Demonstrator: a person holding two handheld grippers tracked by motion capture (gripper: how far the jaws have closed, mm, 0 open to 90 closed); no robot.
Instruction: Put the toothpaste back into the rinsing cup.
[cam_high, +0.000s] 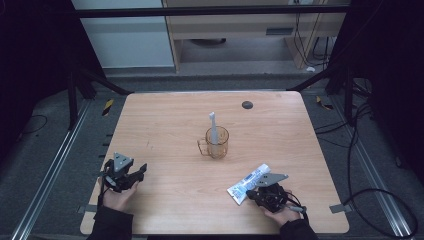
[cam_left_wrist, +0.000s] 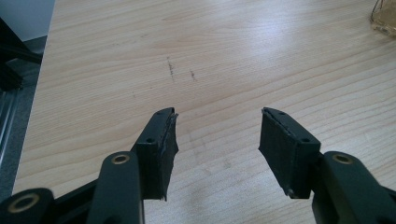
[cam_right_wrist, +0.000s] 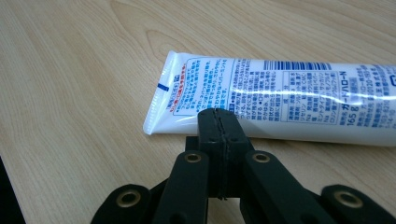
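One cup (cam_high: 217, 143), one toothbrush (cam_high: 213, 126), one toothpaste tube (cam_high: 248, 183) and two grippers are on or over the wooden table (cam_high: 170, 125). A small dark round disc (cam_high: 247, 105) sits on the table beyond the cup, toward the far edge.

The cup is clear amber with a handle on its left side, standing upright near the table's middle. The pale toothbrush stands in it, head up, leaning slightly left. The tube is white with blue and red printed text and a barcode; it lies flat, nearer the person than the cup and to the cup's right, its crimped flat end (cam_right_wrist: 161, 93) toward the table's near edge.

The left gripper (cam_left_wrist: 217, 140), well to the left of the cup and nearer the person, has its jaws spread wide with only bare wood between them. The right gripper (cam_right_wrist: 219, 122) has its jaws pressed together, pads meeting with nothing between; their tips sit right at the tube's long edge near the crimped end, though whether they touch it I cannot tell.
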